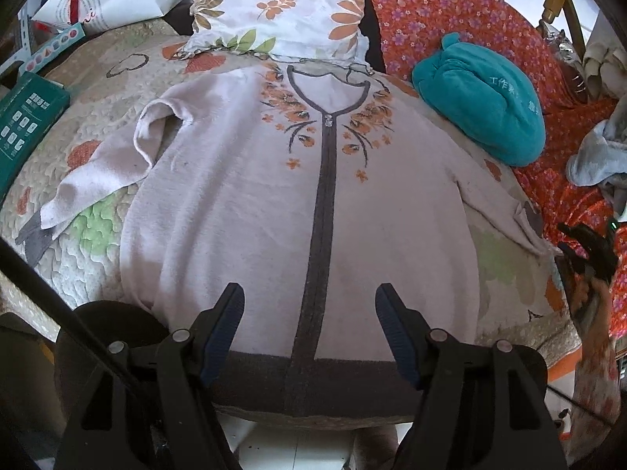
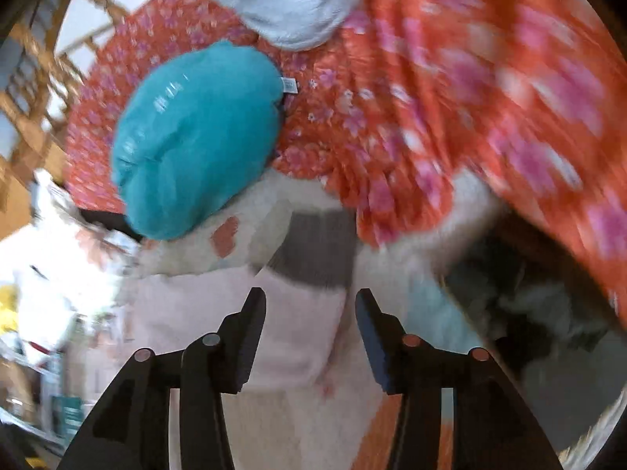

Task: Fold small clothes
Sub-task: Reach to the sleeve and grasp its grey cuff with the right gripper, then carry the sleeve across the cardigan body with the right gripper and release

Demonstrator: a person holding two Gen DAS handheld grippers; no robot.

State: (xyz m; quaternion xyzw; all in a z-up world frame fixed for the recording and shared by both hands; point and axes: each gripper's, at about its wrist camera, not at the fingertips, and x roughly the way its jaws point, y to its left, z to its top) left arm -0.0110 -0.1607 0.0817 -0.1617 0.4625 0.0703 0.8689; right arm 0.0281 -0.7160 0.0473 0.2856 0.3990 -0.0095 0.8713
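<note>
Lying front-up and flat on the quilted bed (image 1: 94, 78), the pale cardigan (image 1: 243, 196) sits with its dark hem just ahead of your left gripper (image 1: 309, 293), whose jaws are spread wide and empty. It looks soft, light and floppy, so it will likely sag and drag unless you pinch a sleeve cuff (image 2: 313, 250) or shoulder edge. Your right gripper (image 2: 309, 297) hovers near that dark cuff, jaws apart, holding nothing.
</note>
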